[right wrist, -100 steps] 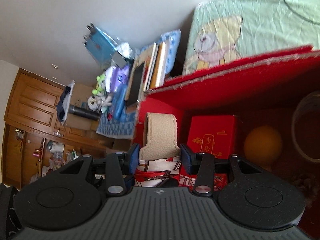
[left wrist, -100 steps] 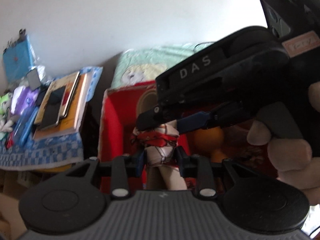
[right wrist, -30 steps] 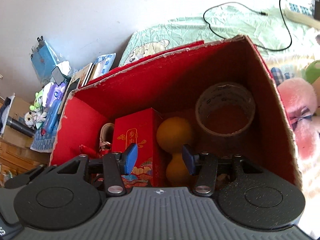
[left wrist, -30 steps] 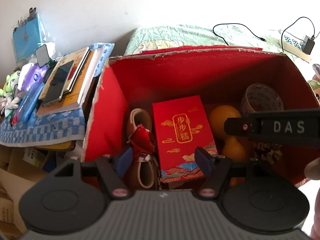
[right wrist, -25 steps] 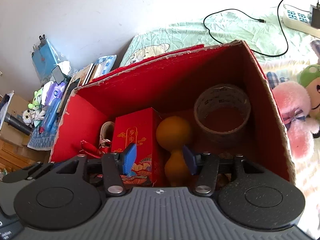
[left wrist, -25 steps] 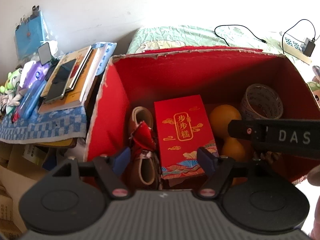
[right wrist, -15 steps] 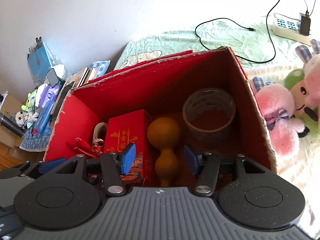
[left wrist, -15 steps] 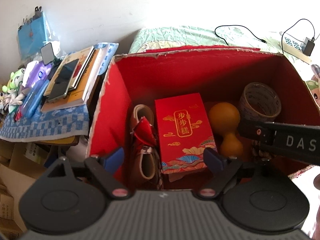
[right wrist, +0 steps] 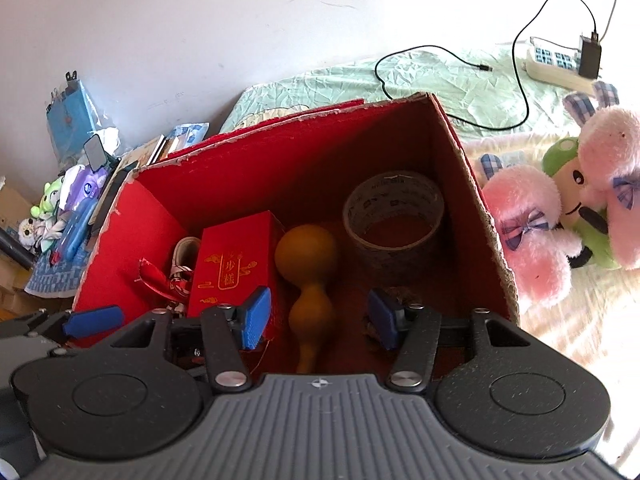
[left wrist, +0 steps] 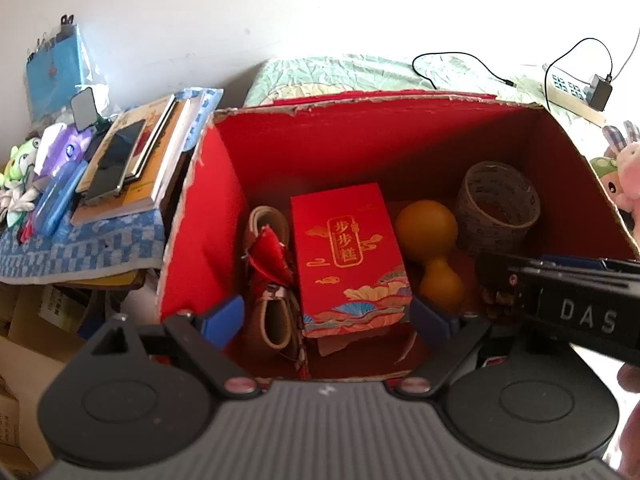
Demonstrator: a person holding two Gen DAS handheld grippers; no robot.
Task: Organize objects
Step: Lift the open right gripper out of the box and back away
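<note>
Left wrist view showed a bed (left wrist: pixel 360 70) under a green sheet, on which a large red cardboard box (left wrist: pixel 200 248) had been set with its top open, evidently so that loose things could be gathered into it. Beside the box, a desk (left wrist: pixel 80 256) covered with a blue checked cloth was stacked with books (left wrist: pixel 132 168) and small clutter. Inside the box, the things were laid side by side along the floor, each in its own strip, which was judged to be a tidy packing: a red gift carton (left wrist: pixel 348 256) in the middle, a roll of tape (left wrist: pixel 498 208) on end at the right wall, an orange gourd (left wrist: pixel 434 248) between carton and tape, and a small tan shoe (left wrist: pixel 272 308) with a red ribbon (left wrist: pixel 270 256) against the left wall. Pink plush toys (right wrist: pixel 532 236) were left on the bed outside the box, perhaps to be packed next. The left tongs (left wrist: pixel 326 318) were held above the near rim, spread wide and grasping nothing. The right tongs (right wrist: pixel 318 318) were likewise released and empty over the gourd. A charging cable (right wrist: pixel 452 76) was trailed across the sheet behind.
</note>
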